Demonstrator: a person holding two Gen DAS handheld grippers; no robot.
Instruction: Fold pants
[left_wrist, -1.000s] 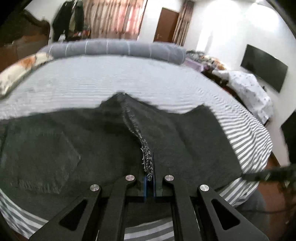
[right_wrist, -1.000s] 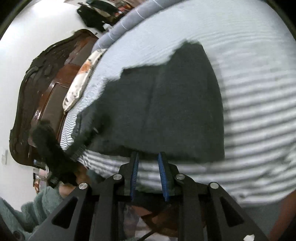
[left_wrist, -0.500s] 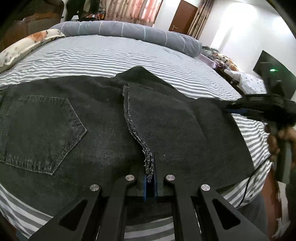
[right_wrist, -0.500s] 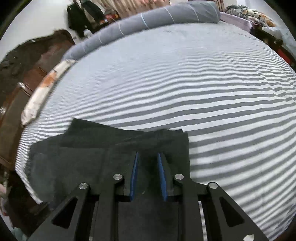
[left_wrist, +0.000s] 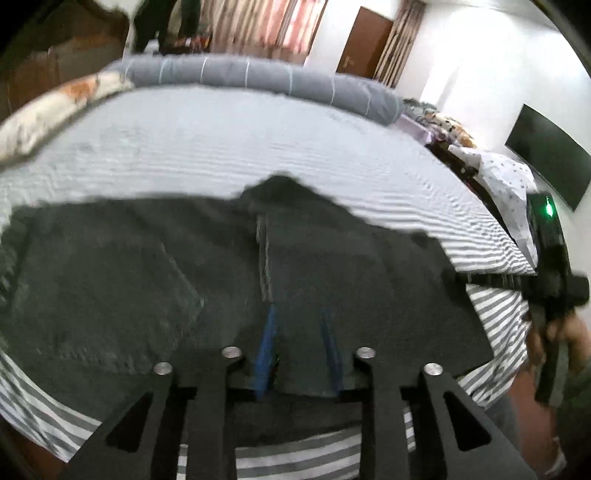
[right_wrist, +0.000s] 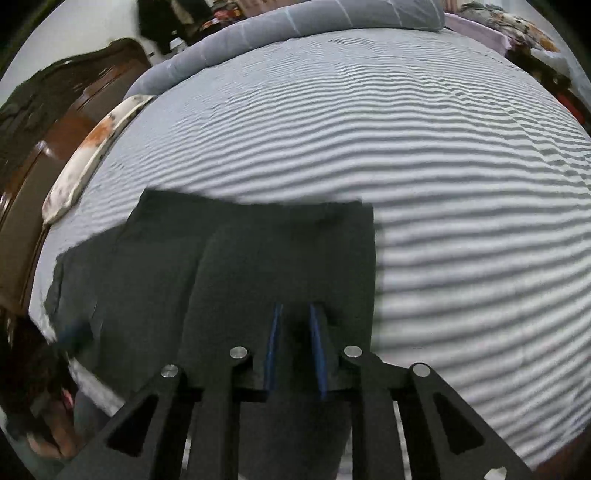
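Dark grey denim pants (left_wrist: 155, 280) lie folded on the striped bed, a back pocket at the left and a frayed hem edge (left_wrist: 263, 254) running down the middle. My left gripper (left_wrist: 300, 350) is open just above the near edge of the folded leg, holding nothing. In the right wrist view the pants (right_wrist: 258, 266) fill the lower left, and my right gripper (right_wrist: 295, 347) is open over their right part. The right gripper also shows at the right edge of the left wrist view (left_wrist: 550, 288), beside the pants' right end.
The bed has a grey and white striped sheet (right_wrist: 443, 166). A grey bolster (left_wrist: 258, 79) and a floral pillow (left_wrist: 55, 110) lie at its far side. A dark wooden headboard (right_wrist: 44, 140) stands left. A black TV (left_wrist: 550, 162) hangs on the right wall.
My left gripper has opened and let go of the frayed hem, which now lies on the pants. My right gripper stays open over the pants' right end.
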